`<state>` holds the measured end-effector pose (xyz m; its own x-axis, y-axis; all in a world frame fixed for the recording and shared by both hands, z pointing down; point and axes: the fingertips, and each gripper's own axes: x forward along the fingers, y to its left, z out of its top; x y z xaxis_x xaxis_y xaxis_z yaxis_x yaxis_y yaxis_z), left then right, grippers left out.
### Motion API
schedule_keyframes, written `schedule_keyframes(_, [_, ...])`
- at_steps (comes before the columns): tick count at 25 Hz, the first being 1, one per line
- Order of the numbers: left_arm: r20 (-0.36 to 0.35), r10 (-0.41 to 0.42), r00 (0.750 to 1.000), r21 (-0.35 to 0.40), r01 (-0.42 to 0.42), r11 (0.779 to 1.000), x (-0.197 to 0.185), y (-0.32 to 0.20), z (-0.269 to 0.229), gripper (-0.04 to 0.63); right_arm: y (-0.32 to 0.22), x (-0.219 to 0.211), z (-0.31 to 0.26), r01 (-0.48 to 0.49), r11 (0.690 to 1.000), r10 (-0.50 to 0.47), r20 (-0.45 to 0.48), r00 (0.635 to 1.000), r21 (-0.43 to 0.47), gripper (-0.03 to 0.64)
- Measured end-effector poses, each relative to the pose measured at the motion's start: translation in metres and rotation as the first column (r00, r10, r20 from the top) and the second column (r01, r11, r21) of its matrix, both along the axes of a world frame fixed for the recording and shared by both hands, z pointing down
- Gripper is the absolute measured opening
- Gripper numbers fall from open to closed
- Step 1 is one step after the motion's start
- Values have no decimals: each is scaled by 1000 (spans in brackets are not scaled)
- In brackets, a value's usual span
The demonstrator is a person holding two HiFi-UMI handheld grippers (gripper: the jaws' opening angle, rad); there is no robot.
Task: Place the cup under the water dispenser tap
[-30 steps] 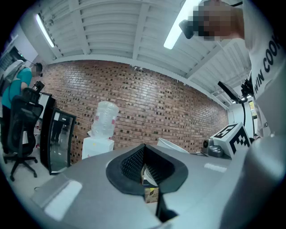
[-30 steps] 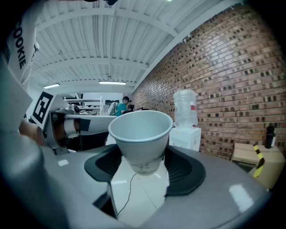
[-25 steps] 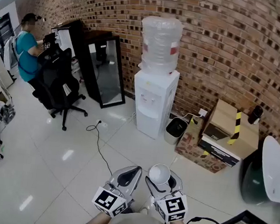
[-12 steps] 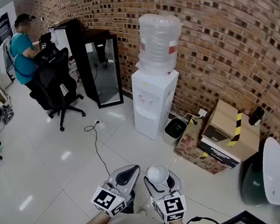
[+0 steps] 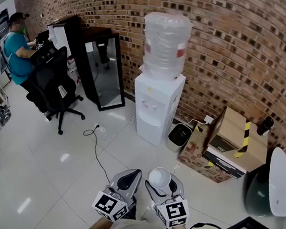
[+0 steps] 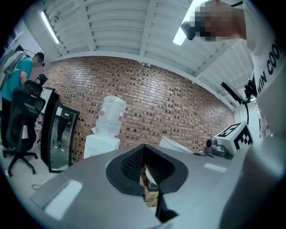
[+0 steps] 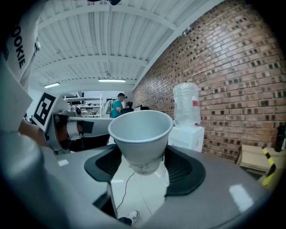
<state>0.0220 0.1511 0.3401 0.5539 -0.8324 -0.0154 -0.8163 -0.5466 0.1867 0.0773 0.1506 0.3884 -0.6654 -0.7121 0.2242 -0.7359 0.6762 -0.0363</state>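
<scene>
A white paper cup (image 5: pixel 160 178) (image 7: pixel 141 138) stands upright between the jaws of my right gripper (image 5: pixel 162 185) (image 7: pixel 143 167), which is shut on its lower part. My left gripper (image 5: pixel 128 180) (image 6: pixel 146 172) is beside it, shut with nothing in it. The white water dispenser (image 5: pixel 156 108) (image 7: pixel 187 134) (image 6: pixel 102 141), with a large clear bottle (image 5: pixel 165 42) on top, stands against the brick wall ahead. Its taps sit in a recess on the front (image 5: pixel 149 105). Both grippers are well short of it, over the white tiled floor.
A small grey bin (image 5: pixel 179 136) and stacked cardboard boxes (image 5: pixel 229 141) stand right of the dispenser. A black glass-door cabinet (image 5: pixel 101 71) is to its left. A person sits at a desk by a black office chair (image 5: pixel 52 84). A cable (image 5: pixel 96 147) lies on the floor.
Both grippers have moved toward the dispenser, which looks a little larger and nearer. The cup stays held in the right gripper.
</scene>
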Motion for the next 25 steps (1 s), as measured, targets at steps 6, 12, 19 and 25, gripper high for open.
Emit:
schedule_keyframes(6, [-6, 8, 1000, -14, -8, 1000, -17, -41, 2, -10, -40, -16, 4, -15, 1000, 15, -14, 1000, -17, 308])
schedule_keyframes(12, [-23, 36, 999, -29, -37, 999, -35, -90, 1, -10, -84, -35, 2, -38, 999, 38, -27, 999, -29, 308])
schedule_keyframes(19, [-44, 61, 997, -32, -62, 998, -65, -152, -6, -9, -142, -66, -3, -58, 997, 56, -48, 997, -42, 308])
schedule_keyframes(25, [-56, 68, 996, -22, -70, 997, -95, -205, -11, -11, -194, -97, -9, -63, 998, 61, -74, 995, -23, 308])
